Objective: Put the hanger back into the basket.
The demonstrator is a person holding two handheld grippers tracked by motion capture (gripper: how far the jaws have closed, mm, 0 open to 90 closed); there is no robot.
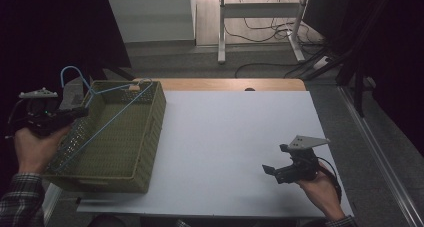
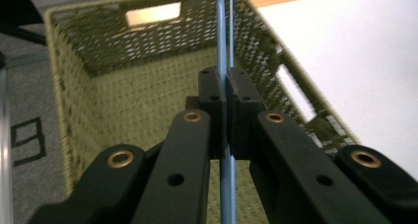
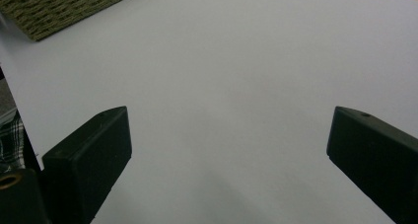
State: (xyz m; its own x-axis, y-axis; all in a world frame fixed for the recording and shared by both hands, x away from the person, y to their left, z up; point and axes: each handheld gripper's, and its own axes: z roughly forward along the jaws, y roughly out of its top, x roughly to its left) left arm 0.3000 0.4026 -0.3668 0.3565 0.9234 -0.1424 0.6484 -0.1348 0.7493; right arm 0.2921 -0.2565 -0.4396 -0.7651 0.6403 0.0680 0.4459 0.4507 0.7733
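- Thin light-blue wire clothes hanger (image 1: 107,114) lies across the top of the basket, its hook (image 1: 70,74) sticking up and out past the basket's far-left corner, its long straight bar running diagonally from the far right rim down toward the near left corner.
- In the left gripper view the same hanger (image 2: 222,46) shows as blue wire running straight away between the jaws, in line with the gripper's own axis.
- Left gripper (image 1: 75,113) is at the basket's left rim, jaws closed narrow and clamped on the hanger wire; the left hand (image 1: 32,147) holds it from outside the basket.
- Olive-green woven rectangular basket (image 1: 150,132) sits on the left end of the table, long side running away from the person; inside looks empty apart from the hanger, as far as I can tell. A cut-out handle (image 2: 153,13) shows in its far wall.
- White rectangular tabletop (image 1: 235,137) is bare to the right of the basket.
- Right gripper (image 1: 272,171) hangs low over the near right part of the table, well apart from basket and hanger, jaws spread wide, holding nothing; right gripper view has bare white surface between them and a basket corner (image 3: 59,7) far off.
- Key relation: the hanger is already in the left jaws, so the left hand is the working one; any move probably goes along the basket's length.
- Risk, my guess: the wire could pivot in the grip or catch on the rim.
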